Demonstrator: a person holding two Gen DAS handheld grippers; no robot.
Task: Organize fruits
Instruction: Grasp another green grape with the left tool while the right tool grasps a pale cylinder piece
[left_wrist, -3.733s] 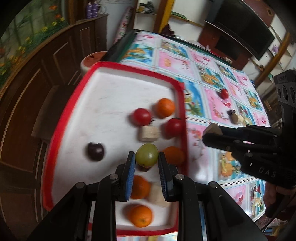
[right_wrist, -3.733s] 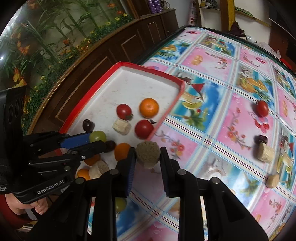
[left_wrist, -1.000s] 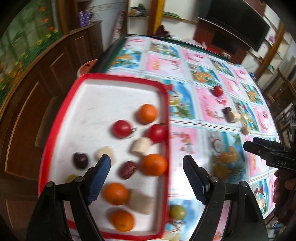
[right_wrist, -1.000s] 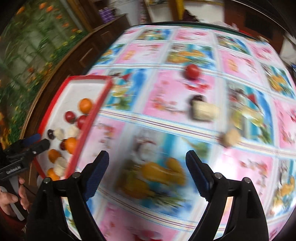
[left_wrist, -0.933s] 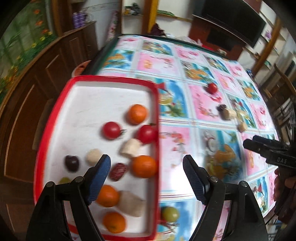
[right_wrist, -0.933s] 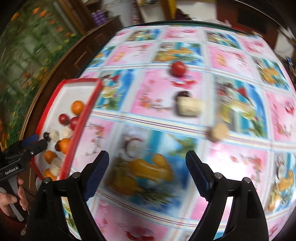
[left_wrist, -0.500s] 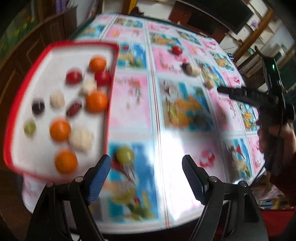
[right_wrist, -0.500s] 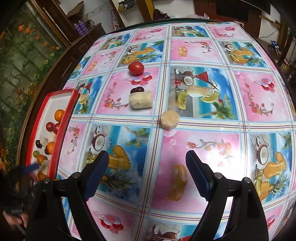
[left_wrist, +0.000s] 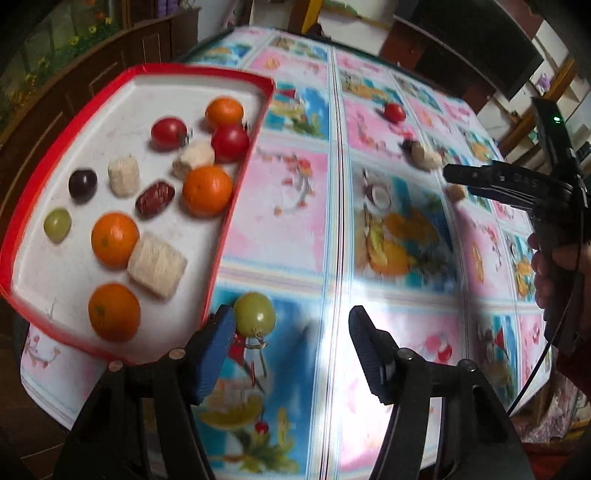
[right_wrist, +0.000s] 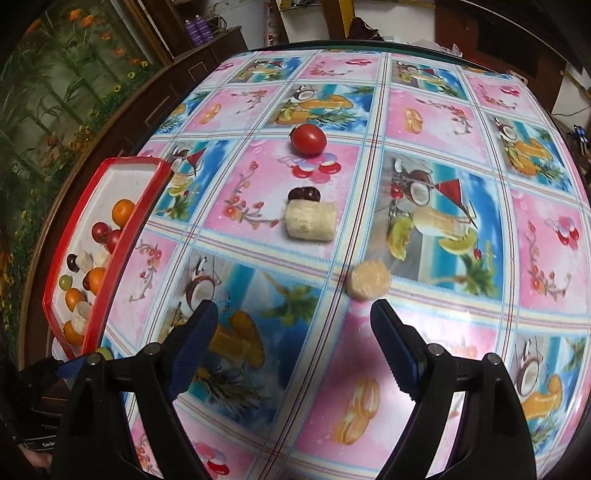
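Dark wood cabinets (right_wrist: 177, 92), floral wall (right_wrist: 55, 74), perhaps a television (left_wrist: 480, 37)

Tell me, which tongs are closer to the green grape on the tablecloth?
Left. The left tongs have the green grape beside one pad; the right tongs hover far across the table.

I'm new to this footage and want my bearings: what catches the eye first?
A red-rimmed tray at the table's left edge holds oranges, tomatoes, banana pieces and a grape. A loose green grape lies on the bright fruit-print tablecloth, against the left gripper's left finger, jaws just closing. The open right gripper faces a banana slice.
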